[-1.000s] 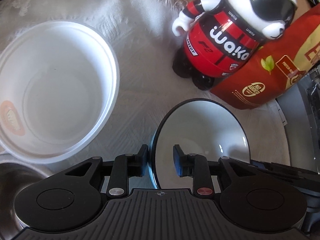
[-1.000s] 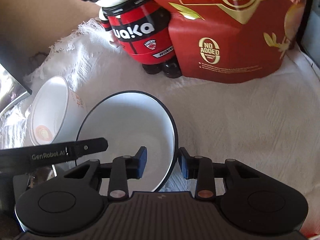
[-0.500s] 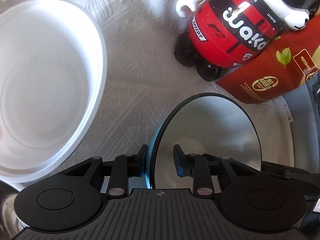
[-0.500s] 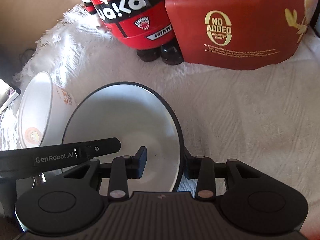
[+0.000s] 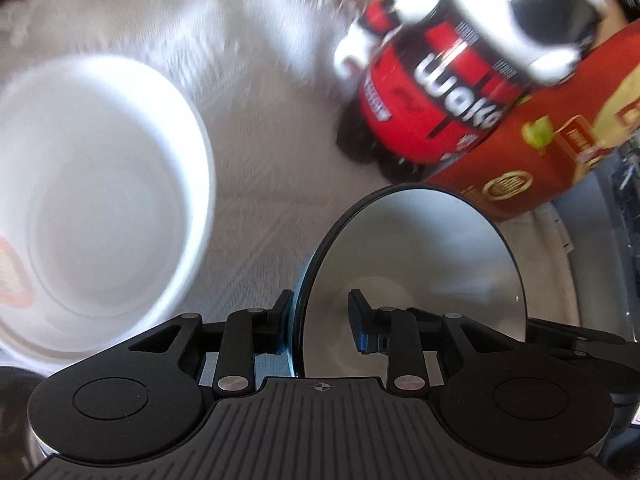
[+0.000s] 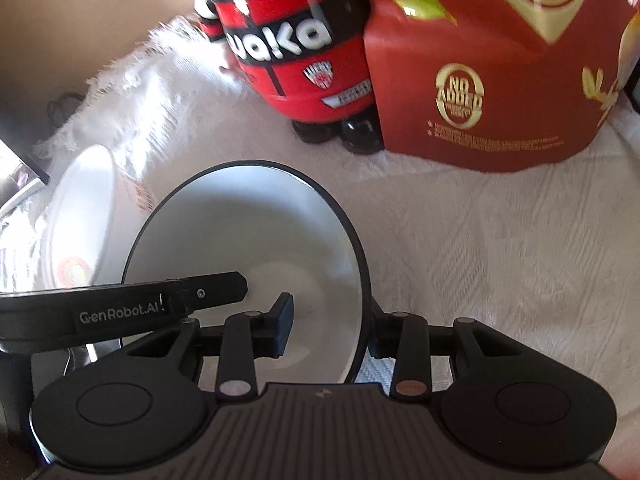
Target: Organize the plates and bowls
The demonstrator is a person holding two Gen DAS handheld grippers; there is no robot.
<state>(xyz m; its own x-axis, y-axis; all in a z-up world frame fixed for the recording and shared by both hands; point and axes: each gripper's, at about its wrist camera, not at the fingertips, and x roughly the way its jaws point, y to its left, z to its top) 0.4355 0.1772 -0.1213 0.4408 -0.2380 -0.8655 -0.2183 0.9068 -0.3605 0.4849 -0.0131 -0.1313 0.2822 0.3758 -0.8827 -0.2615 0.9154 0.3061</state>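
Note:
A white bowl with a dark rim (image 5: 420,264) is held between both grippers above the white cloth. My left gripper (image 5: 320,320) straddles its left rim, one finger outside and one inside. My right gripper (image 6: 332,324) straddles its right rim (image 6: 256,248) the same way. The left gripper's body (image 6: 132,308) shows at the bowl's far side in the right wrist view. A larger plain white bowl with an orange logo (image 5: 92,208) sits on the cloth to the left; it also shows in the right wrist view (image 6: 84,216).
A red and black Waka figure (image 5: 436,100) and a red food bag (image 5: 560,136) stand behind the bowls, also in the right wrist view (image 6: 296,48) (image 6: 500,60). A white fringed cloth (image 6: 500,248) covers the table. A metal vessel's edge (image 5: 12,420) shows at lower left.
Both grippers have moved with the dark-rimmed bowl; the views are blurred. In the left view the figure and the white bowl have shifted right and down, so the camera has pulled back.

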